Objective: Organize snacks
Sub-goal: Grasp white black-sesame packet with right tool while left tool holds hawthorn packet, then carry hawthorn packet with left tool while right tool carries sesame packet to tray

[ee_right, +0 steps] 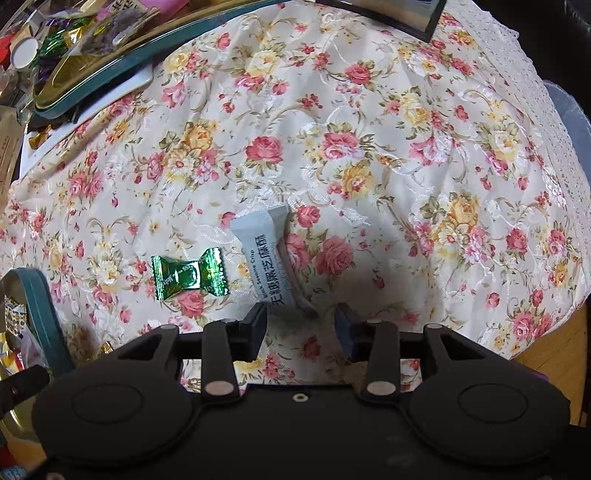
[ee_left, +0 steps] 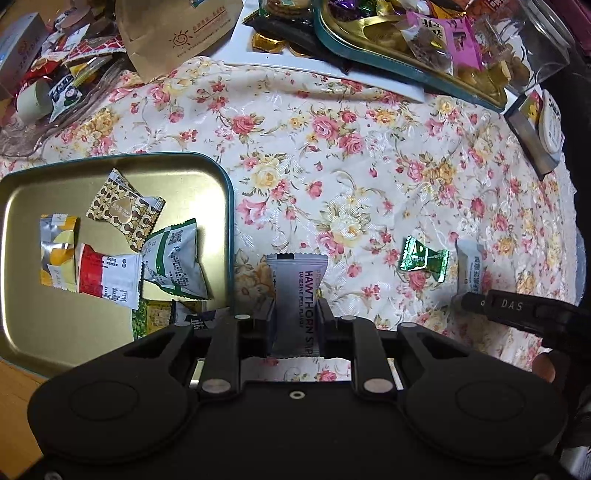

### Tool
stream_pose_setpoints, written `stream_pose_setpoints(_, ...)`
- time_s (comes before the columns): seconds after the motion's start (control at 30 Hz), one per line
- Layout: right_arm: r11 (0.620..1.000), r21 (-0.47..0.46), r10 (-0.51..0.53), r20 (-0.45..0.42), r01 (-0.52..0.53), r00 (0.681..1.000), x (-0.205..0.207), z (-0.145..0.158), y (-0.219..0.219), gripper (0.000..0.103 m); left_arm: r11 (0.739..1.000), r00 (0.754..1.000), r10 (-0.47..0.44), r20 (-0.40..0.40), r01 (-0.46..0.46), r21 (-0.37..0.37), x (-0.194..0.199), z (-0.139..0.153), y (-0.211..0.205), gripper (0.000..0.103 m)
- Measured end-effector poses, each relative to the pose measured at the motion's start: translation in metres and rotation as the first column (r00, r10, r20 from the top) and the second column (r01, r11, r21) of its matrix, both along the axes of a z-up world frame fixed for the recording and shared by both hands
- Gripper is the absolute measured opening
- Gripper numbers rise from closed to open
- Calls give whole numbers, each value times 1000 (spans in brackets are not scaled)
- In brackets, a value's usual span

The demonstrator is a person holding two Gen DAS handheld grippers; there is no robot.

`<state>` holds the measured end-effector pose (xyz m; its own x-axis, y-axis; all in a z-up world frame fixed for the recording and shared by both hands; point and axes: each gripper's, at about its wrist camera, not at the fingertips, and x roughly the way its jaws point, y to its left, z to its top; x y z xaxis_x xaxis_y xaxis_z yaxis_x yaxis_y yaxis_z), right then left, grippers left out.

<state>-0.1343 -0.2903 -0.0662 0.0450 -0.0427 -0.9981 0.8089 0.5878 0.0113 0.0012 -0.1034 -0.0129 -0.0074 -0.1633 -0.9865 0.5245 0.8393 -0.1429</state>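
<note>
My left gripper (ee_left: 295,314) is shut on a grey hawthorn strip packet (ee_left: 295,284), held above the floral cloth just right of a gold tray (ee_left: 33,332) with a teal rim. Several wrapped snacks lie in that tray, among them a red and white packet (ee_left: 105,278). My right gripper (ee_right: 301,317) stands open over the cloth, its fingers close above the near end of a pale sesame crisp packet (ee_right: 267,254). A green foil candy (ee_right: 188,275) lies to that packet's left. In the left wrist view the candy (ee_left: 423,260) and the sesame packet (ee_left: 469,269) lie at the right, with a right gripper finger (ee_left: 517,308) over them.
A second teal-rimmed gold tray (ee_left: 369,48) heaped with sweets sits at the back on a white board (ee_left: 332,70). A brown paper bag (ee_left: 173,33) and a snack pile (ee_left: 55,74) lie back left. A dark box (ee_left: 532,136) sits at the right.
</note>
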Motion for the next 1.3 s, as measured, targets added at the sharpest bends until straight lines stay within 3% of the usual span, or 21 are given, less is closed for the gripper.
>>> stream_pose_setpoints(0.43,994,-83,74,-26,-75,997,10,-13,11,41,998,999,-49,8,49,31,-13,-5,-11,29)
stream_pose_setpoints(0.77,996,-75,54,-26,-56,998,8,-8,8,39,998,999,-50,-2,50,28,-13,-6,-14,29)
stream_pose_setpoints(1.03,1000,-2,-17,34,17,999,2,13,-4,39,998,998,-56,6,56,16,-16,0,-18,29)
stream_pose_setpoints(1.3,996,63,-66,151,57,986,-2,52,-12,39,999,998,-53,27,53,5,-20,8,-18,29)
